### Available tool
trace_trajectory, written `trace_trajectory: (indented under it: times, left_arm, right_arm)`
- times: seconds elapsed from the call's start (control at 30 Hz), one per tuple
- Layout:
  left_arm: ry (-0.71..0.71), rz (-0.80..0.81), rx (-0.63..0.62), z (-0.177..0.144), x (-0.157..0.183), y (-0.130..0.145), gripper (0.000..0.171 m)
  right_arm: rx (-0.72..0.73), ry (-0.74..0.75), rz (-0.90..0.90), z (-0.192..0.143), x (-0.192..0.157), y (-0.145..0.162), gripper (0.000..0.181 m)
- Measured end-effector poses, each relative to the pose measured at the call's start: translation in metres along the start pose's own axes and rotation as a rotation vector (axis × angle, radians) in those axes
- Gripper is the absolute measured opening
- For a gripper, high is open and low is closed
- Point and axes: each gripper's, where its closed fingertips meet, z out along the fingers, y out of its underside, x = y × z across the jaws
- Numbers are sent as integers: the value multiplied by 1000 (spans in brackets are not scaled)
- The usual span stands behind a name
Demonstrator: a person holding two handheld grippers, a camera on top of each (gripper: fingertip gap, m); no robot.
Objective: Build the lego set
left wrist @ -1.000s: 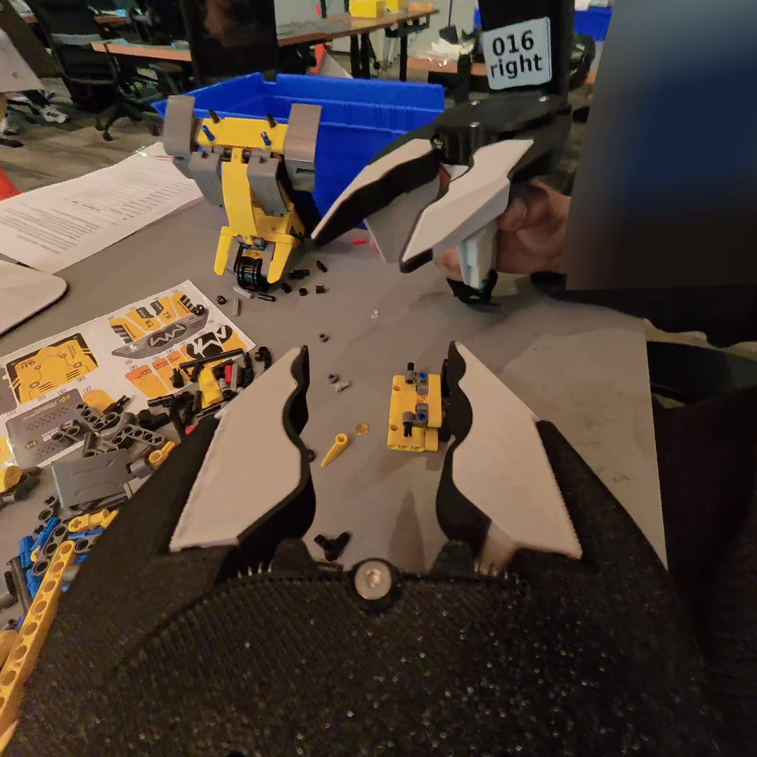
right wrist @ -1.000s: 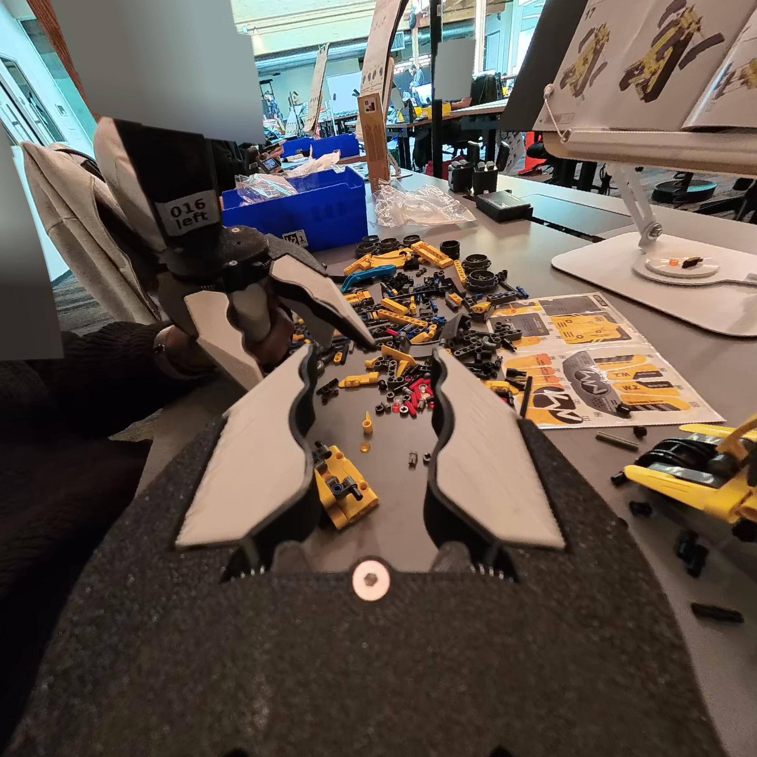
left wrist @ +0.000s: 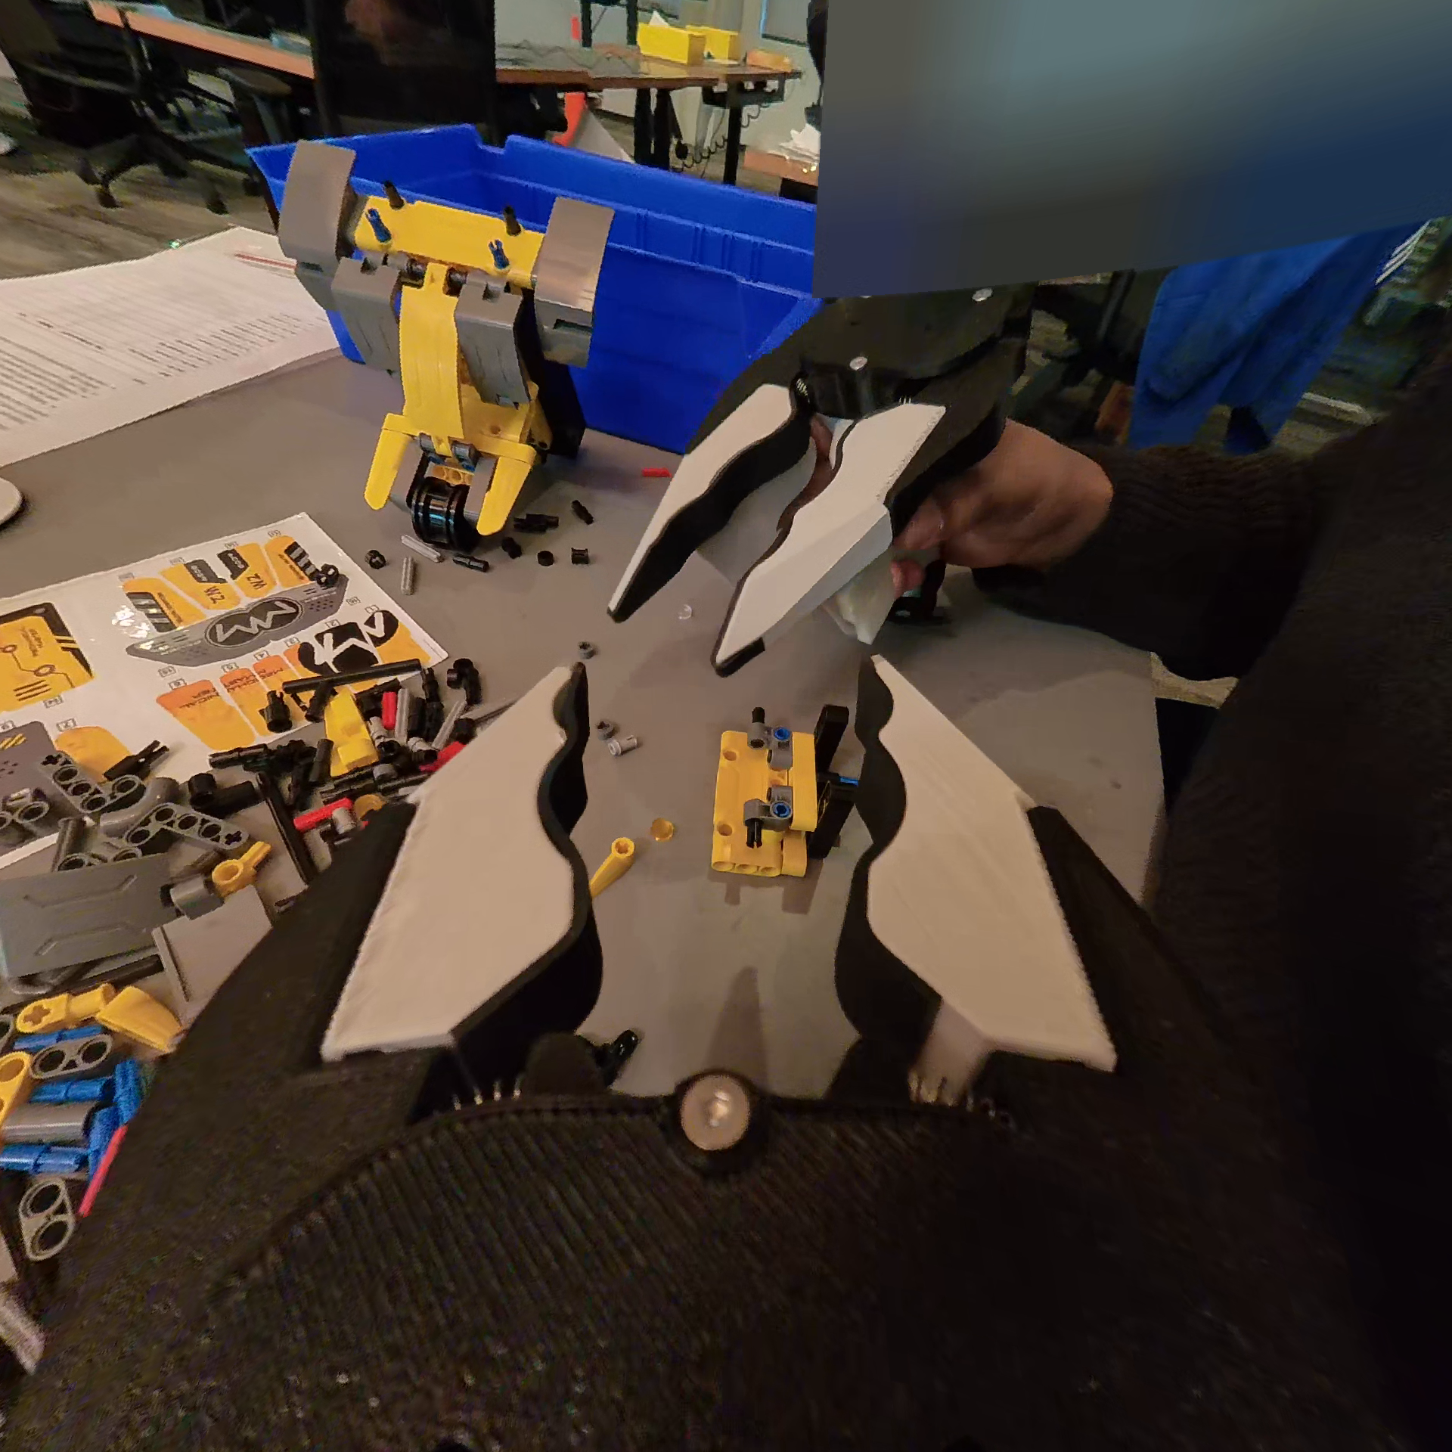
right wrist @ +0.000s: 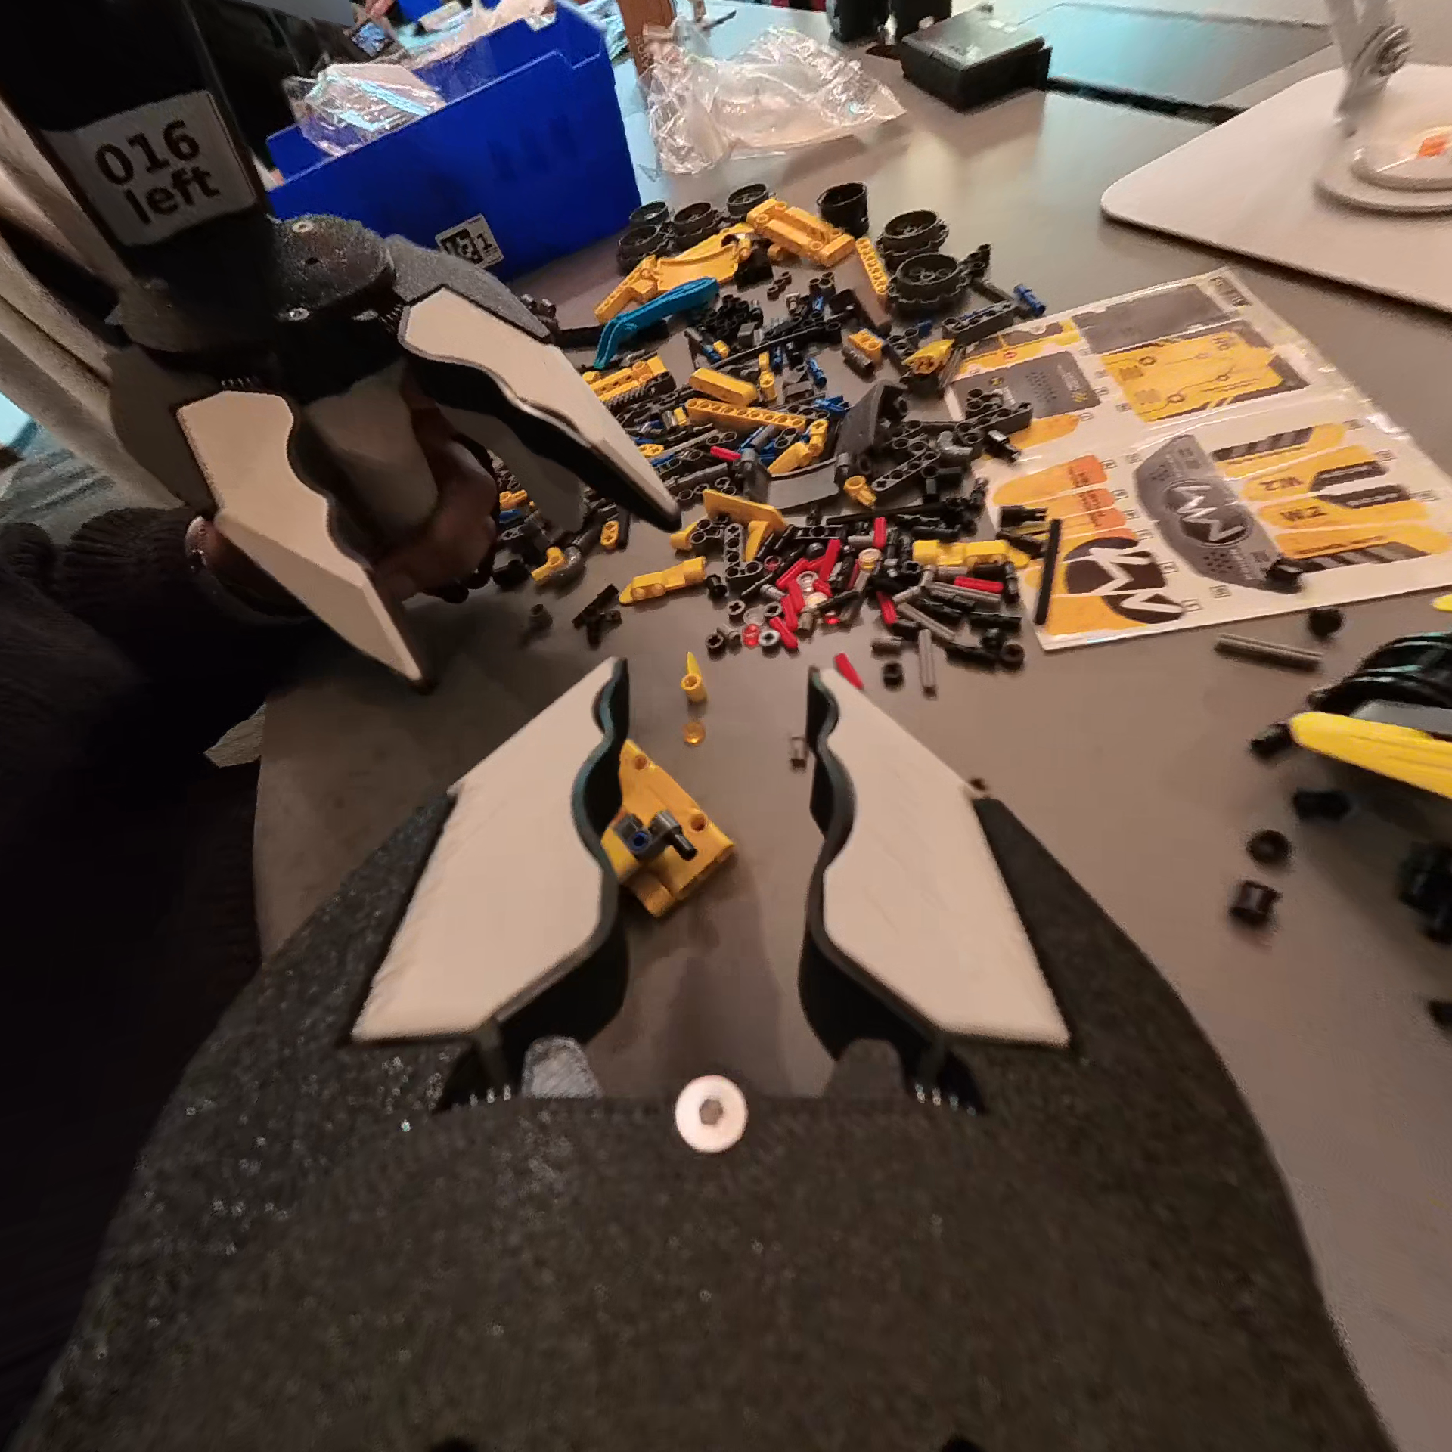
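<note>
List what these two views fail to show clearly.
- Yellow block: its left part is hidden by the right claw's finger in the right wrist view.
- Yellow model: cut off by the right edge of the right wrist view.
- Blue bin: its inside is hidden by its wall and a blur patch in the left wrist view.
- Parts pile: its near side sits behind the left claw.
</note>
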Motion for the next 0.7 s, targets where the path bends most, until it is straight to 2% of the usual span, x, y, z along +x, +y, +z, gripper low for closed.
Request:
trace_trajectory:
  times: [0.17,0.7]
  left_arm:
    - [20,-2,-17,2,3,3,68]
    - [48,-20,-30,4,6,5,68]
  right_arm:
    - [-86,-78,17,15,-17,16,48]
    - [-87,-64,-13,16,-20,16,52]
